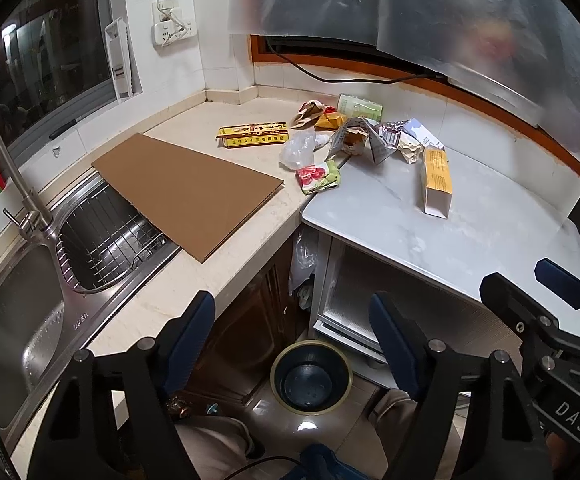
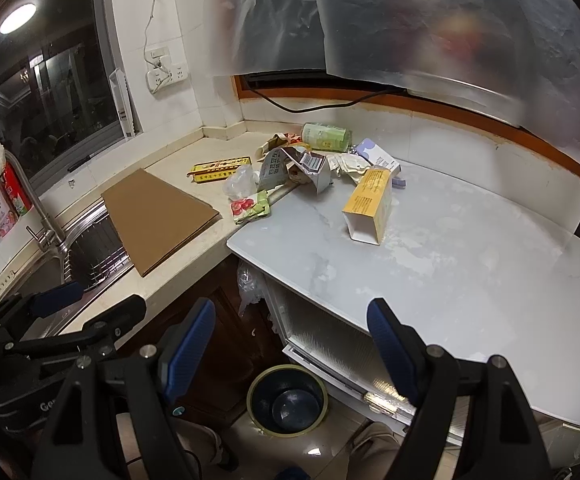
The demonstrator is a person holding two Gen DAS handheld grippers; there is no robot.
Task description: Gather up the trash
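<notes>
A heap of trash lies at the back of the counter: a yellow carton (image 1: pixel 436 182) (image 2: pixel 368 204), a red-green wrapper (image 1: pixel 318 176) (image 2: pixel 251 207), a clear plastic bag (image 1: pixel 298 148) (image 2: pixel 241 182), crumpled papers (image 1: pixel 364 140) (image 2: pixel 298 168), a green can (image 1: pixel 360 107) (image 2: pixel 326 136) and a long yellow box (image 1: pixel 253 135) (image 2: pixel 219 168). An empty round bin (image 1: pixel 310 377) (image 2: pixel 287 400) stands on the floor below. My left gripper (image 1: pixel 292 336) and my right gripper (image 2: pixel 292 340) are both open and empty, held over the bin, short of the trash.
A brown cardboard sheet (image 1: pixel 187 190) (image 2: pixel 161 216) lies across the sink's edge. The steel sink (image 1: pixel 17 320) and tap (image 1: pixel 13 176) are at left. The white marble table (image 1: pixel 470 232) (image 2: pixel 470 264) joins the beige counter (image 1: pixel 157 300). Plastic sheeting (image 1: pixel 450 12) hangs above.
</notes>
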